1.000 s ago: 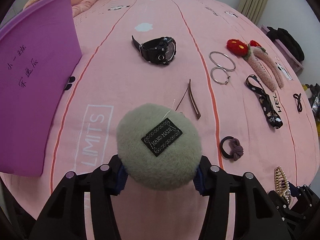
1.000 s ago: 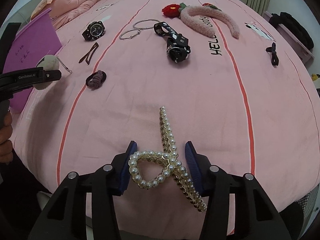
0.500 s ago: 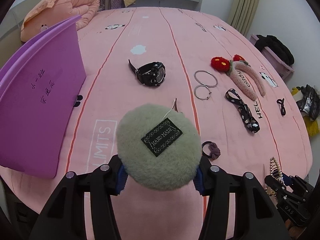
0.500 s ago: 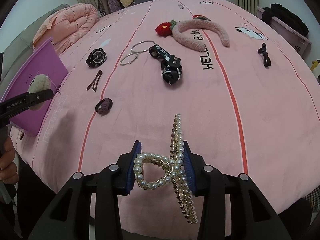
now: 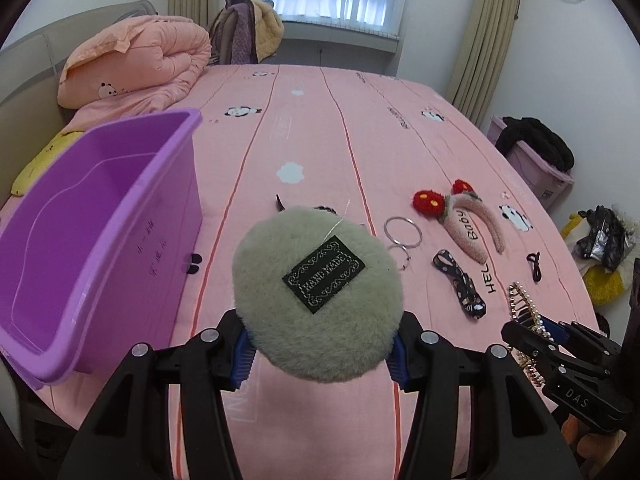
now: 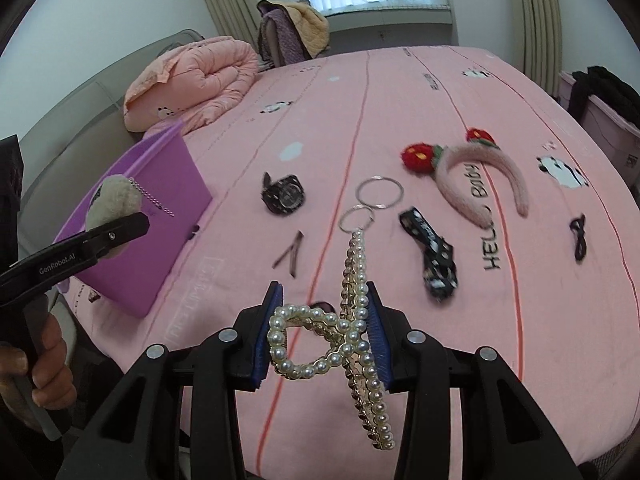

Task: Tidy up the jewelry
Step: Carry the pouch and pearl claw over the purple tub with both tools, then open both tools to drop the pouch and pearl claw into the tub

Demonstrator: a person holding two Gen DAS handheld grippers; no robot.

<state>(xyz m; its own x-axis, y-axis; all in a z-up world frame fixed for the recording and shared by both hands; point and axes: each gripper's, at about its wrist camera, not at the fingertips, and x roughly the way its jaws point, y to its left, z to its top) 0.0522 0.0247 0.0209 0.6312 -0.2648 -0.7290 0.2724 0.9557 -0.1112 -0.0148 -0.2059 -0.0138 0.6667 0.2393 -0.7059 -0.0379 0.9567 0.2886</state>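
While the pink bedspread (image 5: pixel 320 152) fills nearly all of both views, the purple bin (image 5: pixel 100 240) sits on it at the left of the left-wrist frame, open side up. Further right in the right-wrist view, a fluffy pink headband (image 6: pixel 480 176) with red pom-poms curves through the upper right, a black patterned strap (image 6: pixel 434 256) lies just below it, and a black watch (image 6: pixel 284 194) rests near the centre. Two silver hoops (image 6: pixel 378 192) lie between watch and headband, a brown hairpin (image 6: pixel 290 256) lower down, and a small black bow (image 6: pixel 579 238) at the far right edge. Up front in the left-wrist view, the left gripper (image 5: pixel 320 352) has its blue pads pressed to both sides of a round grey-green plush pouf (image 5: pixel 316 300) with a black label, carried off the bedspread. And in the right-wrist view the right gripper (image 6: pixel 324 332), whose jaws have just been closing in, clamps a pearl hair claw (image 6: pixel 340 336), its long beaded arm hanging past the pads.
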